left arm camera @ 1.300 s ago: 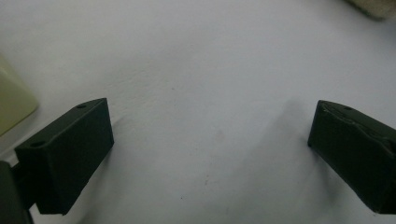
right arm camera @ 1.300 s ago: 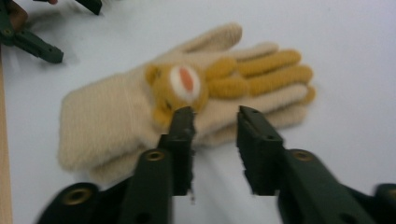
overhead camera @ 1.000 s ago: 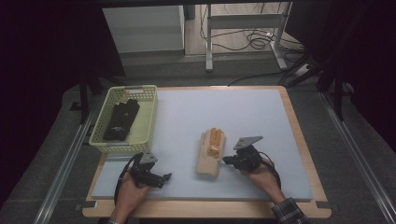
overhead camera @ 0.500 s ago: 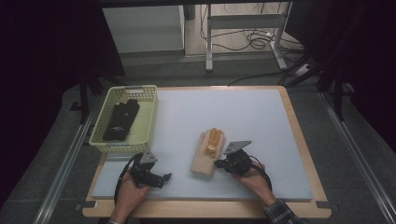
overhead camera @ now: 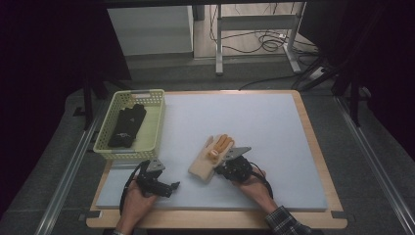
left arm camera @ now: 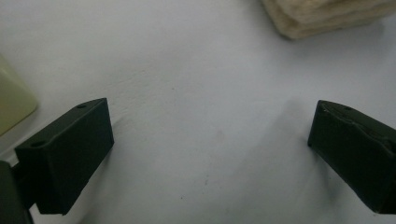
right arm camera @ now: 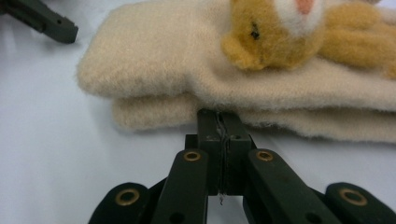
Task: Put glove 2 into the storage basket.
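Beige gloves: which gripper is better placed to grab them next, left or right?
Right. The right gripper, jaws shut, sits at the beige gloves. The left gripper is open but apart from them.

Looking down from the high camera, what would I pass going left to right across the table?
Yellow-green basket holding black gloves → left gripper, jaws open → cream fuzzy gloves with orange bear trim → right gripper, jaws shut at the gloves' edge.

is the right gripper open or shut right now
Shut. In the right gripper view the right gripper has its two black jaws pressed flat together with nothing between them, tips at the lower edge of the cream gloves.
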Demonstrator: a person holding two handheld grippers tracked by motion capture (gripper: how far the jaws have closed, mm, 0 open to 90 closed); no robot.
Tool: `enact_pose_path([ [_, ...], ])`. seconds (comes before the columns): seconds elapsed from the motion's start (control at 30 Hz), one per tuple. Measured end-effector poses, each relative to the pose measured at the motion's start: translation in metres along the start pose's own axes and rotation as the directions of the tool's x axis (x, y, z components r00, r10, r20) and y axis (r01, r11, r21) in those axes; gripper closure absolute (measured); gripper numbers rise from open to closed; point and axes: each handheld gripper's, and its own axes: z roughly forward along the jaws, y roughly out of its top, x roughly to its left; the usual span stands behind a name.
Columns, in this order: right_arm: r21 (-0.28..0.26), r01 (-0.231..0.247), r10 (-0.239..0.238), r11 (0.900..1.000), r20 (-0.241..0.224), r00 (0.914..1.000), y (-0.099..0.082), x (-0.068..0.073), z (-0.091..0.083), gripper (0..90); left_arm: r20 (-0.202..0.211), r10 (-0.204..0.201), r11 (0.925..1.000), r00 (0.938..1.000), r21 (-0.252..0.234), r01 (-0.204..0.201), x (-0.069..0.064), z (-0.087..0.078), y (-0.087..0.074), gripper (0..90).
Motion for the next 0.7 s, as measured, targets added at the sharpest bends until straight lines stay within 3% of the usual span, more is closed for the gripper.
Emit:
enact_pose_path([
  [0.5, -0.022, 0.017, -0.016, 0.9996, 0.042, 0.9990, 0.013, 0.004, 0.019, 86.8, -0.001, 0.000, 1.0000, 1.0000, 0.000, 0.000, 0.000, 0.000, 0.000, 0.4],
  [0.7, -0.004, 0.026, -0.026, 0.9996, 0.042, 0.9988, 0.013, 0.007, 0.015, 78.4, 0.000, -0.001, 1.0000, 1.0000, 0.000, 0.001, 0.000, 0.000, 0.000, 0.4],
])
